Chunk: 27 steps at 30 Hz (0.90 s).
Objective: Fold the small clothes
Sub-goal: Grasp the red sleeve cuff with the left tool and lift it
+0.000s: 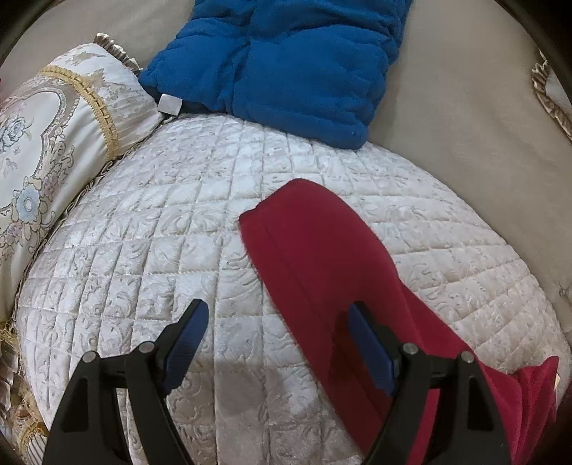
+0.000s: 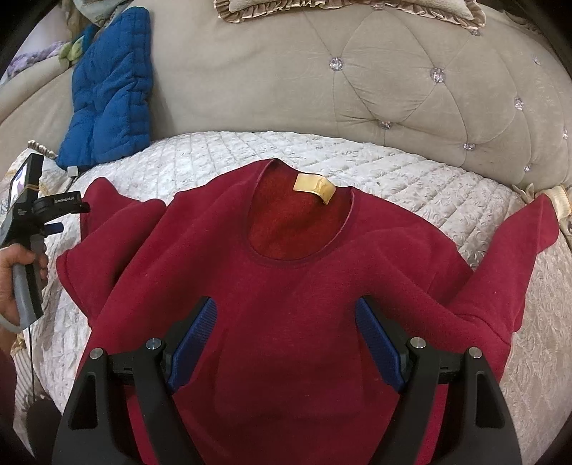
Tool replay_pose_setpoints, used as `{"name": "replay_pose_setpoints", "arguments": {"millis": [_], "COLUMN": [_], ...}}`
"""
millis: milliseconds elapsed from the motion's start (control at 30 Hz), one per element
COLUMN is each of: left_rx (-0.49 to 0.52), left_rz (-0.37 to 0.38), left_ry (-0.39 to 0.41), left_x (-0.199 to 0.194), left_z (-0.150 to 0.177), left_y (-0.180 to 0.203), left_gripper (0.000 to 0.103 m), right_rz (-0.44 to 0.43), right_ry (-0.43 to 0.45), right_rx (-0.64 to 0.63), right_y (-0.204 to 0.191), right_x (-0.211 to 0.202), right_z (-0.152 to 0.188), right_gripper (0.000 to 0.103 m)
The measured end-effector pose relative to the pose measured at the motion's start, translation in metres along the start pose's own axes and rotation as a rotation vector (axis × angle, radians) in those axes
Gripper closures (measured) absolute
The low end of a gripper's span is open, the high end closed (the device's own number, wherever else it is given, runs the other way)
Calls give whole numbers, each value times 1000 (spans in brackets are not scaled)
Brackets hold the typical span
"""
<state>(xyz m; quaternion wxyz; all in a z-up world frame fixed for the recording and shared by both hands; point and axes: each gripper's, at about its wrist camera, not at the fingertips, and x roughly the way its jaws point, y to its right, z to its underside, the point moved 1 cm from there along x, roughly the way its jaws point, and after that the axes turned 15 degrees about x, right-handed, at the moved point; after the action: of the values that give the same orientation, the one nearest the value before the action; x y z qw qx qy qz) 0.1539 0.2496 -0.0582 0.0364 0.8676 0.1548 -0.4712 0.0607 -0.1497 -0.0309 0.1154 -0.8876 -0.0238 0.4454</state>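
A dark red sweater (image 2: 286, 272) lies flat on the white quilted bedspread (image 2: 221, 150), neck away from me, with a gold label (image 2: 314, 187) inside the collar. Its sleeves spread out to the left (image 2: 103, 214) and right (image 2: 518, 243). My right gripper (image 2: 286, 306) hovers open over the chest, nothing between its pads. My left gripper (image 1: 279, 309) is open at the left sleeve (image 1: 321, 250): one finger is over the red cloth, the other over the quilt, and nothing is pinched. A hand (image 2: 10, 272) holds that gripper's handle (image 2: 26, 297).
A blue padded item (image 1: 286, 60) leans on the beige tufted headboard (image 2: 393, 71) at the back left. An ornate floral pillow (image 1: 53, 125) lies to the left of the quilt (image 1: 161, 232). A ruffled cushion (image 2: 339, 7) sits on top of the headboard.
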Motion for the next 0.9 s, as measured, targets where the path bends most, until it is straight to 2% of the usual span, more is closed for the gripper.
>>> {"name": "replay_pose_setpoints", "arguments": {"millis": [167,300,367,433,467,500,567,667,733,900], "left_rx": [17,-50,-70,-58,-43,-35,-50,-103,-112,-131], "left_rz": [18,70,75,81,98,104,107,163,131,-3], "left_ry": [-7,-51,-41,-16,-8,1,6,-1,37,160], "left_x": [2,25,31,35,37,38,38,33,17,-43], "left_z": [-1,-9,-12,-20,-25,-28,-33,-37,-41,-53], "left_y": [4,-5,-7,-6,-4,-3,-7,-21,-36,-90], "left_gripper": [16,16,17,25,43,74,91,95,95,95], "right_rz": [0,0,0,-1,-2,-2,-1,2,1,-13], "right_ry": [1,-3,-4,-8,-9,-9,-8,-7,-8,-6], "right_rx": [2,-3,-5,-1,1,3,5,2,-2,11], "right_y": [0,0,0,0,1,1,0,0,0,2], "right_x": [2,4,5,6,7,7,7,6,4,-2], "right_z": [-2,-2,-2,-3,-3,-3,-4,-3,-3,-3], "right_gripper": [40,40,40,40,40,40,40,40,40,40]}}
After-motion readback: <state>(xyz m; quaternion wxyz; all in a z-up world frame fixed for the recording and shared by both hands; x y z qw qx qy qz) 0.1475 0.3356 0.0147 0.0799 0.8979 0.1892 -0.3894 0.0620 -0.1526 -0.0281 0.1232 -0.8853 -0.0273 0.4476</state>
